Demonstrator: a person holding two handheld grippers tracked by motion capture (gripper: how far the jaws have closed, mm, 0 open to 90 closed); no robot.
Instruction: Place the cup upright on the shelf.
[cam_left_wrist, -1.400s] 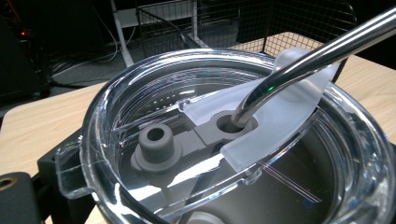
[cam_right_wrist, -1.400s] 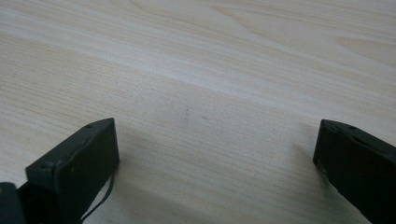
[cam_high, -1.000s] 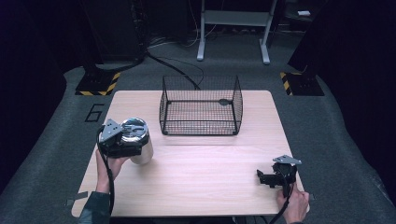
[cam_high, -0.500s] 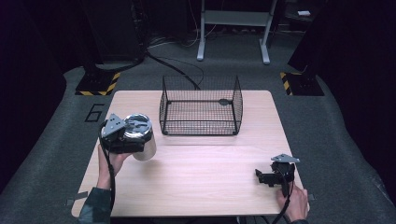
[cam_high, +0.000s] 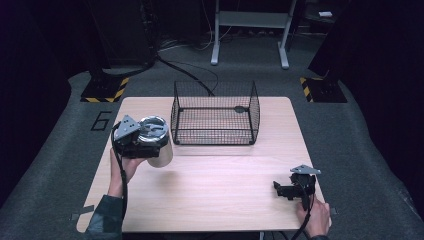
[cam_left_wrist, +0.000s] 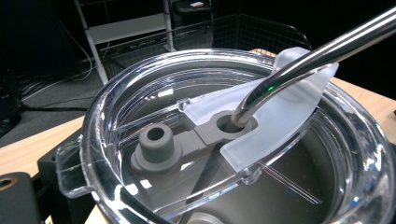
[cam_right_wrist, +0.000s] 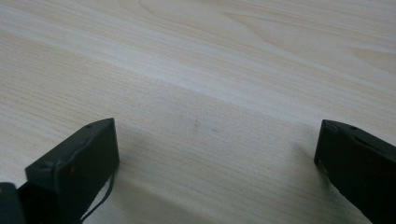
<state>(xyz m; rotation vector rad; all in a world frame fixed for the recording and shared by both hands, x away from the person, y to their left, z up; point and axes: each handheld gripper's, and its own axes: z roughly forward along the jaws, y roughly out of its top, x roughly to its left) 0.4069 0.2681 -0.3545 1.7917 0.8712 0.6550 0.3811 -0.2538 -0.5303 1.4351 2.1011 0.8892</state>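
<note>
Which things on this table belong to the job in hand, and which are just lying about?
In the job:
- steel tumbler with a clear plastic lid and metal straw, gripped by the left gripper
- black wire basket, probably where it goes

Standing by:
- right gripper, jaws apart, low over the pale wooden table, holding nothing
- grey metal stand on the floor behind

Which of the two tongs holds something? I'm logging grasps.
The left tongs, raised beside the wire basket, hold the steel tumbler with its clear lid and straw. The right tongs sit open over bare table.
</note>
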